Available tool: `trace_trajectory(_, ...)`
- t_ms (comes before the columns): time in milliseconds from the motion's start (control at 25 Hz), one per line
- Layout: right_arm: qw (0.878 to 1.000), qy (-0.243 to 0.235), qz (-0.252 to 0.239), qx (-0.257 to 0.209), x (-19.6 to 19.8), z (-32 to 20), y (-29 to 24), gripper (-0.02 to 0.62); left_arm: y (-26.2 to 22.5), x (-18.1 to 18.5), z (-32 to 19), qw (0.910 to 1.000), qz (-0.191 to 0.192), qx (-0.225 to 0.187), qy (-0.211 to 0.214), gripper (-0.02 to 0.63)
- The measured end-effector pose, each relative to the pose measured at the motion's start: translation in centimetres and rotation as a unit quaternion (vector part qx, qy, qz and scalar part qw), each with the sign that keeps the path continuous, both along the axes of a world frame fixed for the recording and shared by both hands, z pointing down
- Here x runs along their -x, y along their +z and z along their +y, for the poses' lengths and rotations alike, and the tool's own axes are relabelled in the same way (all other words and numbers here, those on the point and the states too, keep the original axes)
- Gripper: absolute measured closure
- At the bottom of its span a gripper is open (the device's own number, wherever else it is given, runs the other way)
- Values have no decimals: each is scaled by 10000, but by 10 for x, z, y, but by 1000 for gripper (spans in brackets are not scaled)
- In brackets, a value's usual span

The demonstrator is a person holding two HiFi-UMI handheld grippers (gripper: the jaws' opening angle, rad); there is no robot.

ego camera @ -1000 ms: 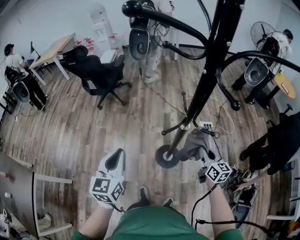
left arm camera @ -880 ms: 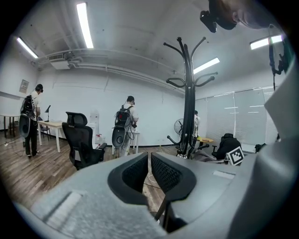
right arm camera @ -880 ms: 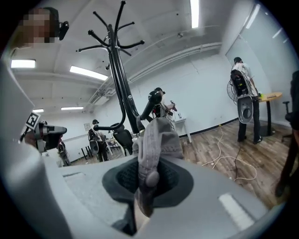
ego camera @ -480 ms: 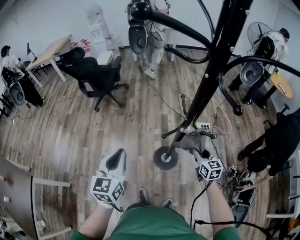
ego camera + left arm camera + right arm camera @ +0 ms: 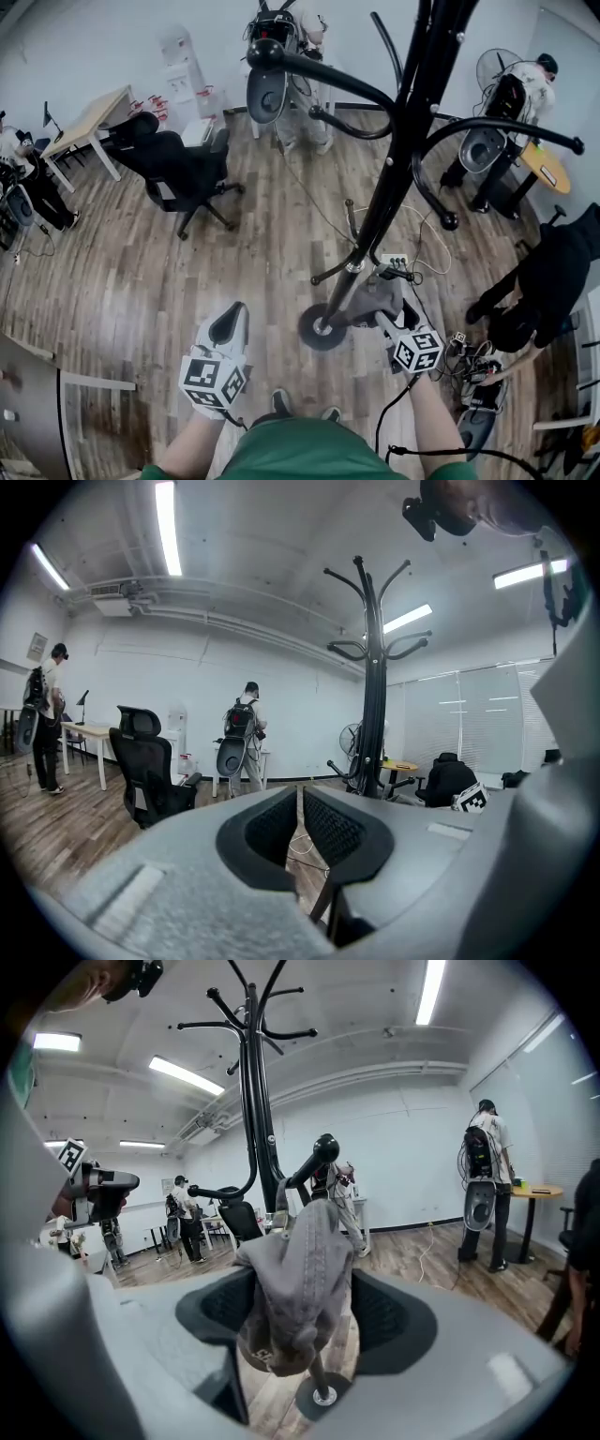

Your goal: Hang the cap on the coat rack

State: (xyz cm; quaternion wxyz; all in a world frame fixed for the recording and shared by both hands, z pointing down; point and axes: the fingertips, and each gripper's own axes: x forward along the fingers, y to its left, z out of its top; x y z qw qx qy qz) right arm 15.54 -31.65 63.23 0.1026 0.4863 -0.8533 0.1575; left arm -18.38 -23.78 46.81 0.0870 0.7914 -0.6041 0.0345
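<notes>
Hanging: we see the cap (image 5: 295, 1279) on the coat rack (image 5: 398, 159).
Right gripper (image 5: 305, 1316): jaws just opened wide around it.
Left gripper (image 5: 300, 822): jaws together, empty.

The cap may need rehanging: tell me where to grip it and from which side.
Pinch the cap by its drooping crown, coming level from the near side: it hangs as a narrow fold, flanks bare on both sides. The right claw, its jaws just opening, straddles it.

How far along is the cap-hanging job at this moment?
Done, it seems: the cap hangs low on the coat rack. In hand: the right gripper has just been opening its jaws; the cap sits between them, not pressed. Left: draw that gripper back.
</notes>
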Motion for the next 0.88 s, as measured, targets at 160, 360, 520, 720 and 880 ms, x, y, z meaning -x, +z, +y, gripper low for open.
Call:
trace_trajectory(160, 9999, 44, -109, 104, -8, 12, -1, 270, -1, -9, -3, 9999, 41, -30, 112, 576)
trace_trajectory(360, 9981, 191, -588, 83, -25, 34, -17, 249, -3, -21, 3, 9998, 80, -29, 200, 576)
trace_trajectory(520, 9974, 239, -664, -119, -30, 42, -36, 249, -3, -26, 5, 9996, 97, -35, 276, 576)
trace_trajectory(720, 9944, 330, -861, -516, -38, 48, -79, 249, -8, -38, 7, 9991, 108, -100, 388, 576)
trace_trajectory(880, 9890, 348, -1186, -819, -39, 52, -119, 249, -16, -45, 7, 9986, 125, -202, 469, 576)
